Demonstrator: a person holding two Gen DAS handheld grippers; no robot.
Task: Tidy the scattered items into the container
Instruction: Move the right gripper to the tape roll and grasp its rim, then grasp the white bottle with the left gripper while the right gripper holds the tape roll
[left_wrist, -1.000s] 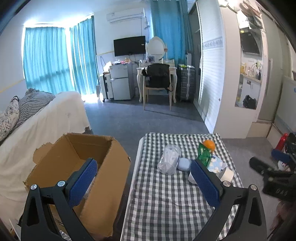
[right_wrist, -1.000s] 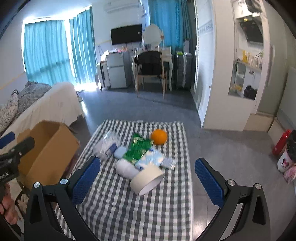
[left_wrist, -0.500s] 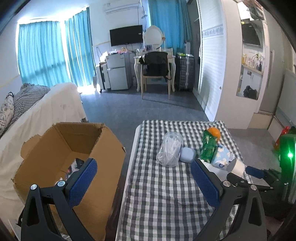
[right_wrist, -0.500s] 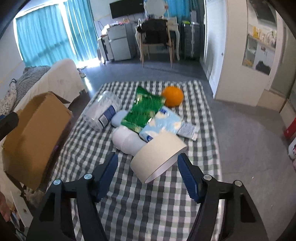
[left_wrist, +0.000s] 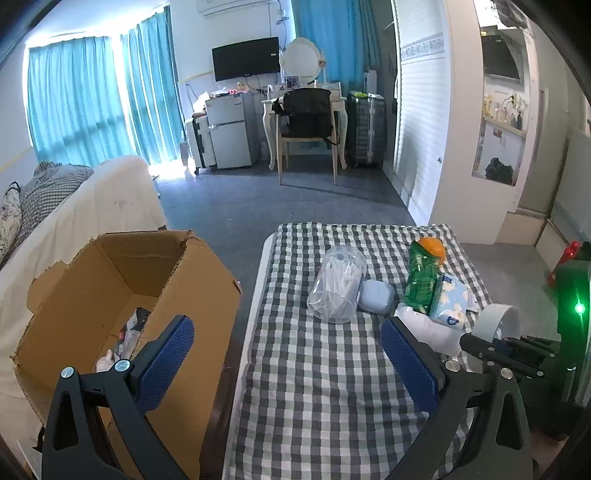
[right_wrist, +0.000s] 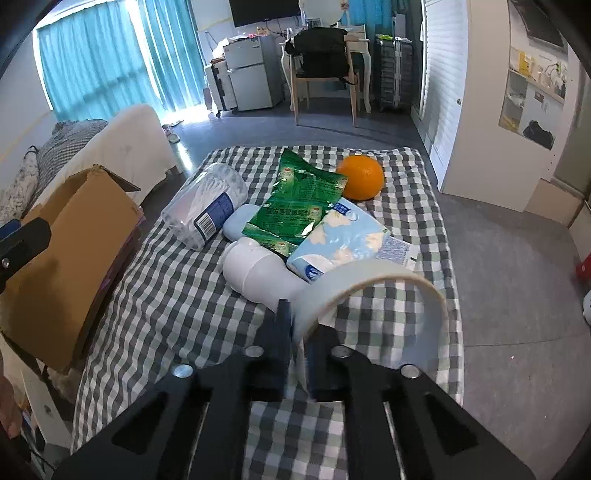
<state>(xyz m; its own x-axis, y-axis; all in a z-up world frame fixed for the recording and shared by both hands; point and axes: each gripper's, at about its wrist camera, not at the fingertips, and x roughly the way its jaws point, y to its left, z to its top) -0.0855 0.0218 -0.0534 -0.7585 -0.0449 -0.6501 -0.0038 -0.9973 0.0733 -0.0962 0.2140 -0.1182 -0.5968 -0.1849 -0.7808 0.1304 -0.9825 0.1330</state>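
My right gripper (right_wrist: 300, 325) is shut on the near rim of a white tape roll (right_wrist: 373, 291) on the checked table (right_wrist: 177, 295); the roll also shows in the left wrist view (left_wrist: 496, 321). Behind it lie a white bottle (right_wrist: 258, 273), a tissue pack (right_wrist: 343, 240), a green packet (right_wrist: 299, 203), an orange (right_wrist: 361, 177), a pale blue case (right_wrist: 240, 221) and a clear jar (right_wrist: 207, 206). My left gripper (left_wrist: 284, 363) is open and empty, between the cardboard box (left_wrist: 122, 295) and the table.
The box stands left of the table and holds some items. A white-covered sofa (left_wrist: 92, 199) is behind the box. A chair and desk (left_wrist: 306, 122) stand far back. A white cabinet wall (left_wrist: 454, 147) is to the right.
My right gripper moved forward and down and shut on the tape roll's rim. My left gripper shifted slightly, showing more of the box's inside.
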